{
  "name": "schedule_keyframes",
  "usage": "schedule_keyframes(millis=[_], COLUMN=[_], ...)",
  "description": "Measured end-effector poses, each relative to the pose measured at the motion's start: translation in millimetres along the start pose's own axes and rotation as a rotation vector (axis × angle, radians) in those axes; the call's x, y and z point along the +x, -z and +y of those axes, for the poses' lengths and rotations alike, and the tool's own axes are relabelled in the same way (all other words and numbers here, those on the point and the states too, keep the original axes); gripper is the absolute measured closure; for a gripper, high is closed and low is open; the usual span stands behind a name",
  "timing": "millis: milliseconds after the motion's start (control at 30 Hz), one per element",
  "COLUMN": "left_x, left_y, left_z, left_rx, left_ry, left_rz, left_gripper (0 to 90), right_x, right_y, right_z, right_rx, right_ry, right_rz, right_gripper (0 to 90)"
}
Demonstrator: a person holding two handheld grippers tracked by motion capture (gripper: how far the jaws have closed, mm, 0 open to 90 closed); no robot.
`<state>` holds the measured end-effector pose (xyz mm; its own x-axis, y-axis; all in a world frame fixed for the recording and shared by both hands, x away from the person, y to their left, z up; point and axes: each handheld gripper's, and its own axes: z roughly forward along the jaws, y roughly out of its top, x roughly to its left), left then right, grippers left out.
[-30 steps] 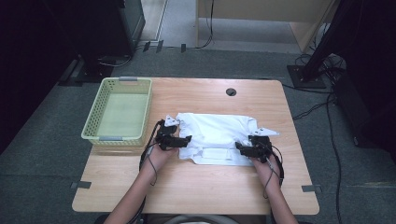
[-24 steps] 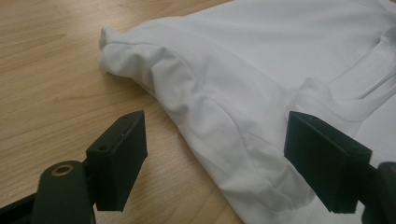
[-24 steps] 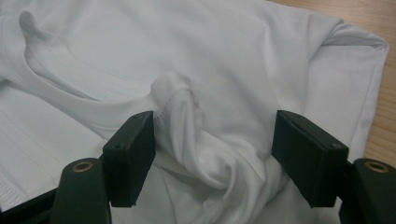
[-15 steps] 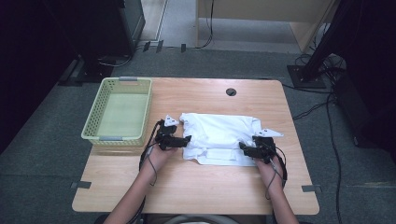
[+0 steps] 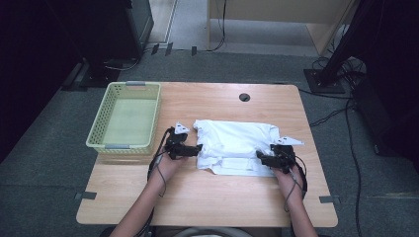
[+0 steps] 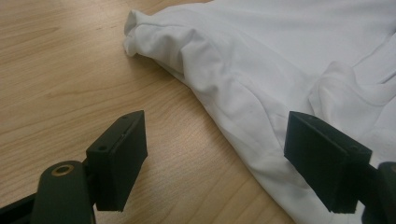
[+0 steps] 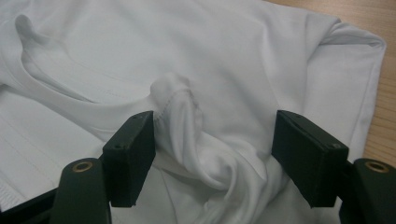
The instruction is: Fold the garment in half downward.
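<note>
table point(image 5: 207, 192): light wood top, round cable hole point(image 5: 244, 97) near its far edge.
basket point(image 5: 101, 129): pale green, well to the left of the cable hole, at the table's left edge.
white garment point(image 5: 237, 145): crumpled, flat on the wood, nearer the person than the cable hole, right of the basket.

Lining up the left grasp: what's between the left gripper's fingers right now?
In the left gripper view, bare table and the edge of the white shirt lie between the left gripper fingers, which stand open.
</note>
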<state>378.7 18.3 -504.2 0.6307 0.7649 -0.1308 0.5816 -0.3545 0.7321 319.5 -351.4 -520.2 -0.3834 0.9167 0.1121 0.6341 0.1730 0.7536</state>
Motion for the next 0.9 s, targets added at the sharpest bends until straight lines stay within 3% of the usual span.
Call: schedule_keyframes(millis=[400,900], left_x=[-1.0,0.7], left_y=[-2.9,-13.8], left_z=[-0.1,11.0], left_rx=[0.003,-0.012], left_ry=[-0.003,-0.023], left_rz=[-0.002,0.016], left_gripper=[21.7,21.6], right_x=[-6.5,-9.8], right_y=[2.7,3.6], right_z=[-1.0,-3.1], right_rx=[0.001,-0.013], right_ry=[-0.01,-0.016], right_rz=[-0.001,0.007], right_gripper=[30.1,29.7])
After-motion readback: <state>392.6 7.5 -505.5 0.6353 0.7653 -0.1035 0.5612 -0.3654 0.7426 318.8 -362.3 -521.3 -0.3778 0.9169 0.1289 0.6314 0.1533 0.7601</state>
